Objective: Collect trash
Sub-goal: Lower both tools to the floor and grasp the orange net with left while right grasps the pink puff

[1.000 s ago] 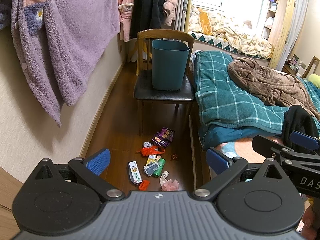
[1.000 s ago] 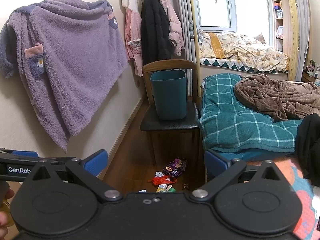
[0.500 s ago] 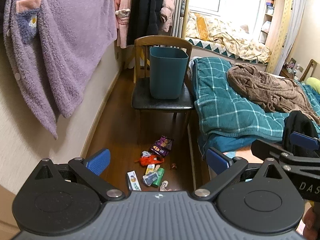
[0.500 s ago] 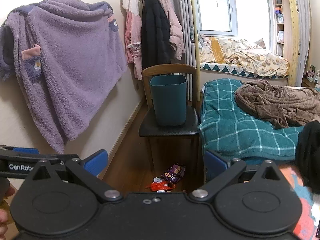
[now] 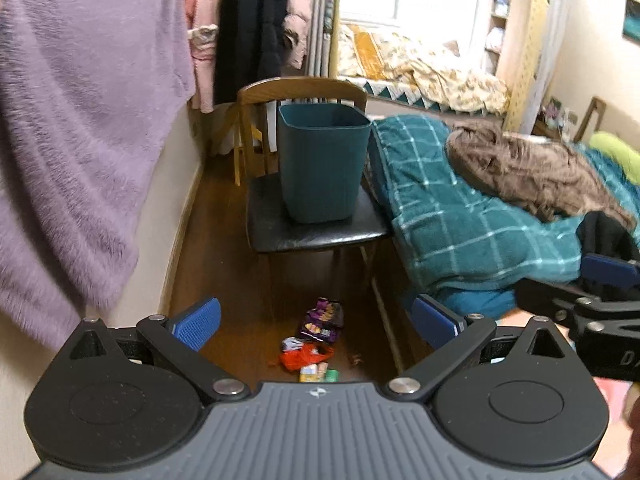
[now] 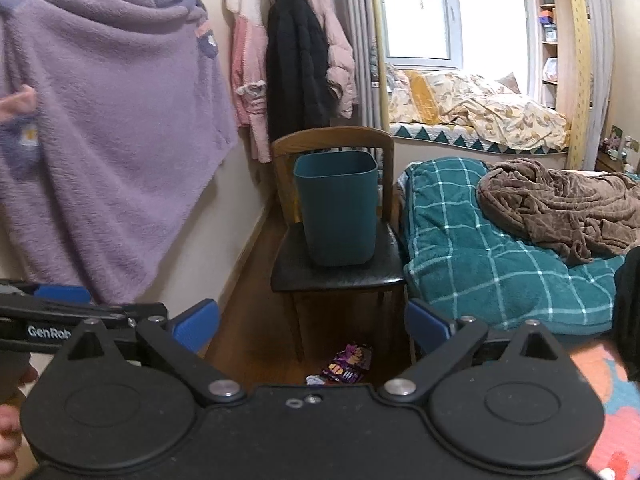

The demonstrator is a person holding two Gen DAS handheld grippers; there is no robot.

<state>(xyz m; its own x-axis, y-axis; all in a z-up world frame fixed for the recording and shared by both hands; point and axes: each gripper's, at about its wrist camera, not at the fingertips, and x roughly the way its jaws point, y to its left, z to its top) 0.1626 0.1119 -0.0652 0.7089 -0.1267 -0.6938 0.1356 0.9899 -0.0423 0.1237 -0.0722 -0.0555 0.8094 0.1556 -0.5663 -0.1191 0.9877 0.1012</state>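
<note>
Jaws of the left gripper (image 5: 316, 320) and right gripper (image 6: 312, 326) gape wide, holding nothing; beyond them, an open floor strip runs between wall and bed (image 5: 460, 216), the teal bin (image 5: 322, 164) on the chair (image 5: 316, 232) ahead, trash (image 5: 310, 344) below-centre between the left jaws

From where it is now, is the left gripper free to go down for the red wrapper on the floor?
Probably yes. The left gripper is open and empty, and the red wrapper lies on bare floor in front of the chair, with nothing between them. It just has a long way to drop.
</note>
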